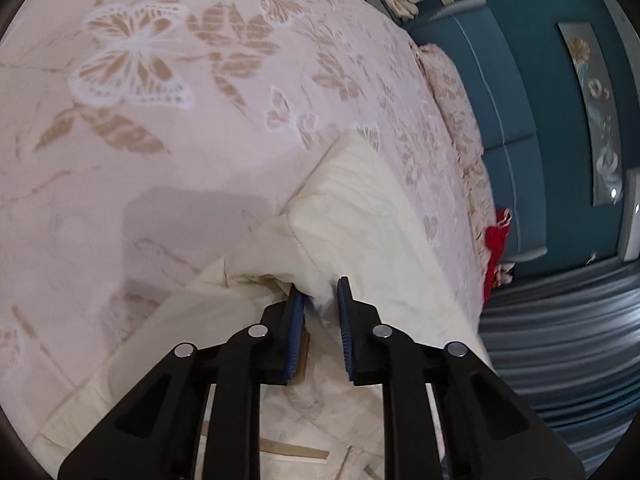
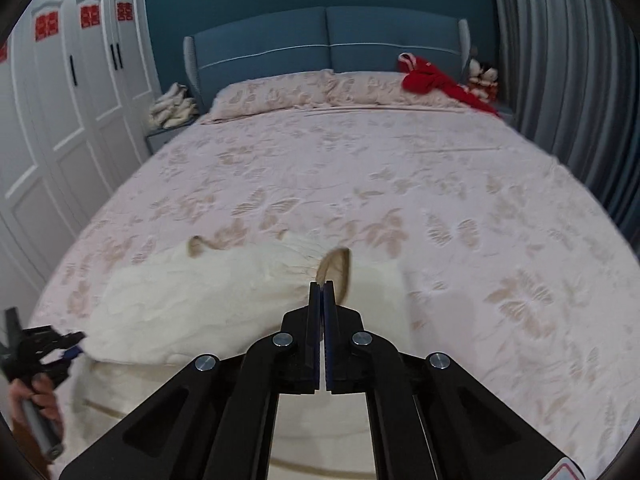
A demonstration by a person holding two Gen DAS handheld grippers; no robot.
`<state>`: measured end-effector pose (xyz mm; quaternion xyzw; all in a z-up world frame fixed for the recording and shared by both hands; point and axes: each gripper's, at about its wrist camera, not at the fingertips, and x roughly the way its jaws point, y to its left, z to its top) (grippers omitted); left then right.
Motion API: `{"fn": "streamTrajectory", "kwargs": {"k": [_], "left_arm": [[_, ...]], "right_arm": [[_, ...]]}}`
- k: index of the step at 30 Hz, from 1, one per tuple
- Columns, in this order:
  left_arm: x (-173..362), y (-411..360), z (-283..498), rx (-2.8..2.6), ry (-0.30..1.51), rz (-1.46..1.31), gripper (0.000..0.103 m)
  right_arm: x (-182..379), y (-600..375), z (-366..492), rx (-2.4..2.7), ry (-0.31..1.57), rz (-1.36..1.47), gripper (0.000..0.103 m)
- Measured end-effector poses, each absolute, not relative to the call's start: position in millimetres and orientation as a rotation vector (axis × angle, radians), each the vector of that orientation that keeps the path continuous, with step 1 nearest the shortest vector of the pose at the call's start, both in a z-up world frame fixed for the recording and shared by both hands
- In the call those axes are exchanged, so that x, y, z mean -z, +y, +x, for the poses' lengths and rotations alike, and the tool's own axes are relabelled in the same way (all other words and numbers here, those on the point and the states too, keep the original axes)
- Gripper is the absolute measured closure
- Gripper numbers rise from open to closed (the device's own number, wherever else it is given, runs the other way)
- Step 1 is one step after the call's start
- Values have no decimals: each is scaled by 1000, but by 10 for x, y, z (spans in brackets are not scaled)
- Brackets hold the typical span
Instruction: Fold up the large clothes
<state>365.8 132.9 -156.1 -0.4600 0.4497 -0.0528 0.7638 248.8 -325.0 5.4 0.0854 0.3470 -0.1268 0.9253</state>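
A large cream garment with tan trim (image 2: 200, 300) lies on the near part of the pink bed, partly folded over itself. In the left wrist view the garment (image 1: 360, 208) stretches away from my left gripper (image 1: 322, 292), whose blue-padded jaws pinch a bunched fold of it. My right gripper (image 2: 322, 286) is shut on a tan-lined edge of the garment near its middle. The left gripper also shows in the right wrist view (image 2: 70, 350), at the garment's left end, held by a hand.
The bed (image 2: 400, 168) has a pink butterfly-print cover, with pillows (image 2: 280, 92) at the blue headboard. A red garment (image 2: 436, 80) and soft toys lie at the far right corner. White wardrobes (image 2: 60, 100) stand left, grey curtains (image 2: 560, 60) right.
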Motion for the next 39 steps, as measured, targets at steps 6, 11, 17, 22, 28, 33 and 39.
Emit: {"fn": "streamTrajectory", "kwargs": {"k": [6, 11, 17, 22, 28, 33, 39], "left_arm": [[1688, 1192, 3565, 45, 1002, -859, 92], [1759, 1143, 3507, 39, 996, -769, 92], [1787, 1008, 3462, 50, 973, -595, 92], [1762, 817, 3430, 32, 938, -415, 91], [1693, 721, 3425, 15, 933, -299, 88], [1219, 659, 3238, 3, 917, -190, 82], [868, 263, 3139, 65, 884, -144, 81]], "right_arm": [[670, -3515, 2475, 328, 851, 235, 102], [1236, -3552, 2486, 339, 947, 269, 102], [1578, -3514, 2499, 336, 986, 273, 102], [1678, -3495, 2525, 340, 981, 274, 102], [1624, -3567, 2518, 310, 986, 307, 102], [1057, -3591, 2258, 367, 878, 382, 91], [704, -2849, 2423, 170, 830, 322, 92]]}}
